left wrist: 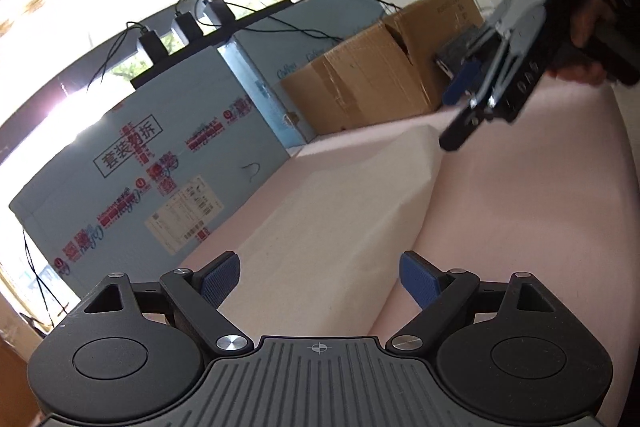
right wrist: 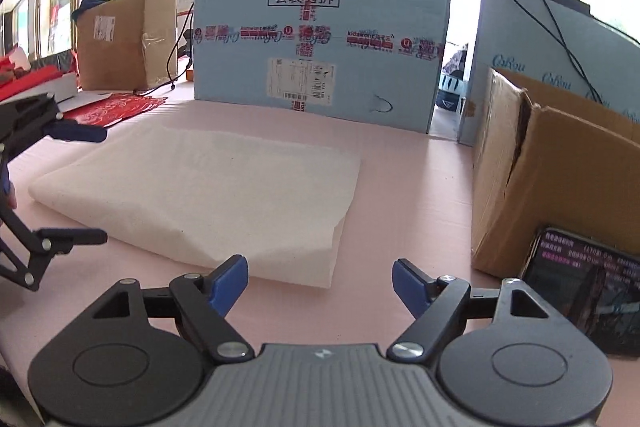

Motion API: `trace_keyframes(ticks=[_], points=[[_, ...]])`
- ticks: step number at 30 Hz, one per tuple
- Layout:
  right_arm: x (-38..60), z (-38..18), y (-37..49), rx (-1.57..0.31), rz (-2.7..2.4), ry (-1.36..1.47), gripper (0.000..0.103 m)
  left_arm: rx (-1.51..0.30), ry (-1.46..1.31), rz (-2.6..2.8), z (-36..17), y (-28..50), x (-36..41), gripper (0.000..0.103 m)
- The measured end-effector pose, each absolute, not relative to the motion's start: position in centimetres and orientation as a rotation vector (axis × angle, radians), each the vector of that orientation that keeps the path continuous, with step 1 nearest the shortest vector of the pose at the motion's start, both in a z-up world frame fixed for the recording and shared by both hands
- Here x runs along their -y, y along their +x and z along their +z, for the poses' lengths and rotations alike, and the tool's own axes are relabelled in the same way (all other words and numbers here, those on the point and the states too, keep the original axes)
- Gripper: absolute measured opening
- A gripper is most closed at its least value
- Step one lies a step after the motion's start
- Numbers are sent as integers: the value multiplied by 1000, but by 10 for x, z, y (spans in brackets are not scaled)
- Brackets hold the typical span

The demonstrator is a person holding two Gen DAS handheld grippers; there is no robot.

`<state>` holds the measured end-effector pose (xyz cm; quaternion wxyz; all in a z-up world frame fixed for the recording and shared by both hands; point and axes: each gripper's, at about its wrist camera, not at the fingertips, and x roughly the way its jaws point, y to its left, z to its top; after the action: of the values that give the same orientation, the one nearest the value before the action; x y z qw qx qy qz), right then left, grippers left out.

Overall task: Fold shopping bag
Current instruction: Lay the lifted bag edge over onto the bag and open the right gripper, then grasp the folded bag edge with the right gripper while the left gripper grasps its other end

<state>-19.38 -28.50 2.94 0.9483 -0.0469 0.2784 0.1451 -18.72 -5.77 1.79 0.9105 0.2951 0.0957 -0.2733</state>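
A white fabric shopping bag (right wrist: pixel 208 187) lies flat and folded into a rectangle on the pink table (right wrist: pixel 408 195). It also shows in the left wrist view (left wrist: pixel 332 211). My left gripper (left wrist: pixel 320 279) is open and empty, just above the bag's near end; it also shows at the left edge of the right wrist view (right wrist: pixel 86 187). My right gripper (right wrist: pixel 318 285) is open and empty, just short of the bag's near corner. In the left wrist view it (left wrist: pixel 460 115) hovers above the bag's far end, held by a hand.
A large light-blue carton (right wrist: pixel 320 43) stands behind the bag. A brown cardboard box (right wrist: pixel 560 179) stands on the right with a phone (right wrist: pixel 584 291) leaning against it. Another brown box (right wrist: pixel 128 35) and red items (right wrist: pixel 116 109) lie at the far left.
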Motion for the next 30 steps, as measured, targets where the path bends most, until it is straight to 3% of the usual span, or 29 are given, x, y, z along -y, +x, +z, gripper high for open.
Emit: trace_keyframes(ticks=[8,15,20,23,30], points=[[248,30,-184,-480,324,-180,83,-293,759,-471,-1,-167,84,89],[222,22,-177,-549,358,-313,83,-331,704,-455,0,-162,80,92],[242,17,-174,-601,235,-308,86,-347,675,-458,0,-159,77,94],[259,14,-176,-611,168,-312,94,-361,655,-464,1,-156,76,95],[280,17,-182,-620,83,-369,93,-370,635,-468,1,-154,73,96]])
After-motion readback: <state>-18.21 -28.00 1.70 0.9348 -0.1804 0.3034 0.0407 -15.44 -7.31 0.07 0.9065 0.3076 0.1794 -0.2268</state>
